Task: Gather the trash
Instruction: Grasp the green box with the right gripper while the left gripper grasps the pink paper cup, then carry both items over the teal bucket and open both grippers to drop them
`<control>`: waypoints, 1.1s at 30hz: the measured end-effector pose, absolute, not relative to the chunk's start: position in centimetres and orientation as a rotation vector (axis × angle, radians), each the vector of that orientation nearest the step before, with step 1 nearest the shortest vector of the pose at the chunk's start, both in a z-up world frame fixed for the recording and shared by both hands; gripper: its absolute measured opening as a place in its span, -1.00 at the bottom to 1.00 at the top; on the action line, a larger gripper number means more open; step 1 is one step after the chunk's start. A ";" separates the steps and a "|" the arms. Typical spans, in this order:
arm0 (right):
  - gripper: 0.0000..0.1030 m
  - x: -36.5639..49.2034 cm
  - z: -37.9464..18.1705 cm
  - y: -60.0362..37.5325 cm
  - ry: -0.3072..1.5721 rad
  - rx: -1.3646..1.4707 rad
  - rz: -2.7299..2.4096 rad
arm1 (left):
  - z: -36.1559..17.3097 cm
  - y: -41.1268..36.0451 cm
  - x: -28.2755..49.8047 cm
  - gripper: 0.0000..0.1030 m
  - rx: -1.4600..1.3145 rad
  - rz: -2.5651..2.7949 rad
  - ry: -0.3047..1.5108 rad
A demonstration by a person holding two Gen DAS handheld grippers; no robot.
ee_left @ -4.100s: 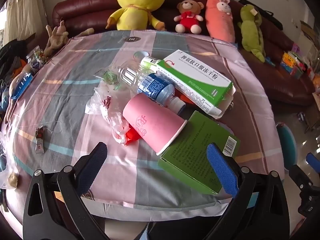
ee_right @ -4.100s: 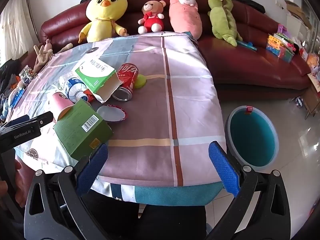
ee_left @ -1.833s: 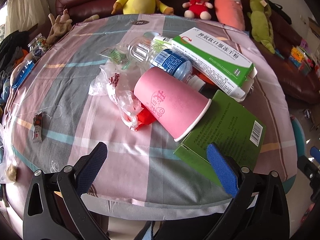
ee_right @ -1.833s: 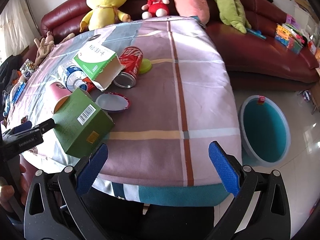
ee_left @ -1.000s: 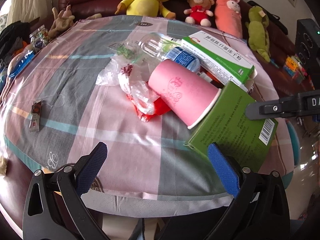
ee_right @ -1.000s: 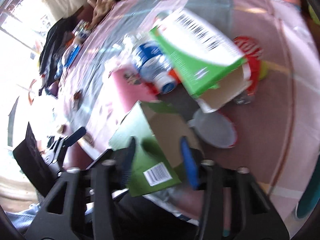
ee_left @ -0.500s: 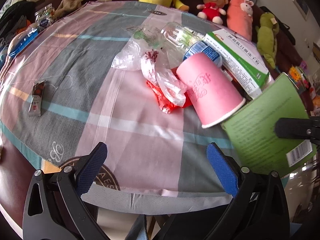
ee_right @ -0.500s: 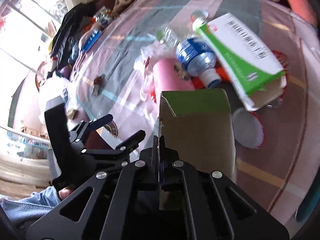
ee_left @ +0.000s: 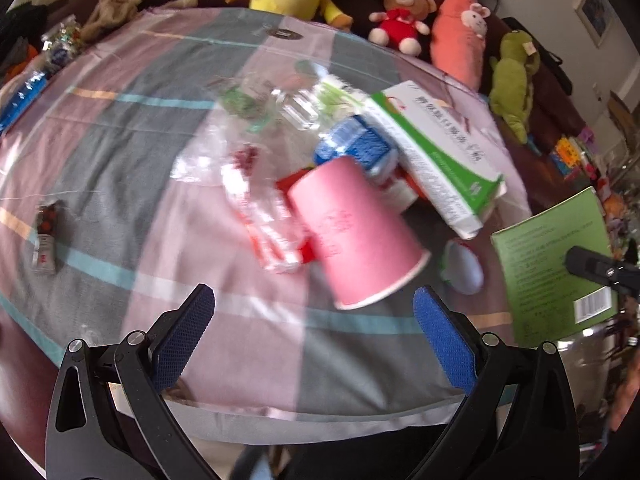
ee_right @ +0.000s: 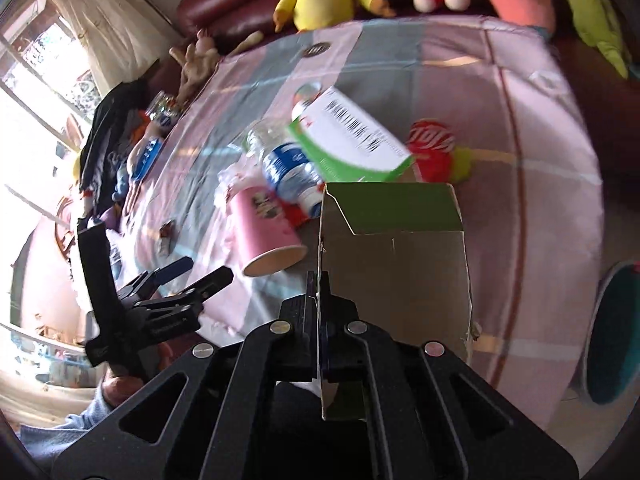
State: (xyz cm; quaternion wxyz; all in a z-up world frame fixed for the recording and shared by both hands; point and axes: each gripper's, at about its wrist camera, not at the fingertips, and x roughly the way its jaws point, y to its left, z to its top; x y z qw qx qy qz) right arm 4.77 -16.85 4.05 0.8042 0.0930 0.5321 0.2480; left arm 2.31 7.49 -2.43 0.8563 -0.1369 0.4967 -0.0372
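An open green carton (ee_right: 394,248), its brown inside showing, hangs tilted off the table's near edge, one wall pinched from both sides. On the checked tablecloth lie a pink paper cup (ee_left: 352,236) on its side, a clear water bottle (ee_left: 340,136), a long green-and-white box (ee_left: 436,152), crumpled plastic wrappers (ee_left: 256,200) and a red can (ee_right: 434,148).
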 end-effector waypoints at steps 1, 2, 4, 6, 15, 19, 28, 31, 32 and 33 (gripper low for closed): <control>-0.98 4.8 4.2 -17.1 1.132 0.204 0.529 | -2.1 7.0 2.7 0.92 -0.285 -0.081 1.041; -0.97 4.8 4.3 -17.5 1.124 0.210 0.526 | -1.7 6.5 3.1 0.92 -0.274 -0.076 1.035; -0.98 5.0 4.4 -18.1 1.102 0.209 0.511 | -1.2 5.4 4.1 0.87 -0.249 -0.066 1.026; -0.97 4.9 4.4 -18.9 1.083 0.204 0.492 | -1.2 4.4 5.1 0.61 -0.224 -0.059 1.030; -0.97 4.7 3.1 -23.7 1.070 0.269 0.439 | -4.5 3.4 7.7 0.77 -0.257 0.000 1.122; -0.97 4.6 2.3 -25.2 1.074 0.309 0.434 | -5.3 2.1 8.1 0.76 -0.234 -0.007 1.147; -0.97 4.1 1.6 -27.7 1.062 0.377 0.423 | -4.1 0.9 6.5 0.18 -0.146 -0.013 1.090; -0.97 4.1 1.7 -28.5 1.053 0.406 0.424 | -2.6 0.3 5.6 0.18 -0.133 -0.047 1.083; -0.97 4.0 1.7 -28.8 1.049 0.412 0.422 | -2.0 -0.2 5.5 0.18 -0.122 -0.063 1.076; -0.97 4.0 1.8 -29.3 1.043 0.418 0.417 | -1.2 -1.1 5.2 0.18 -0.097 -0.087 1.058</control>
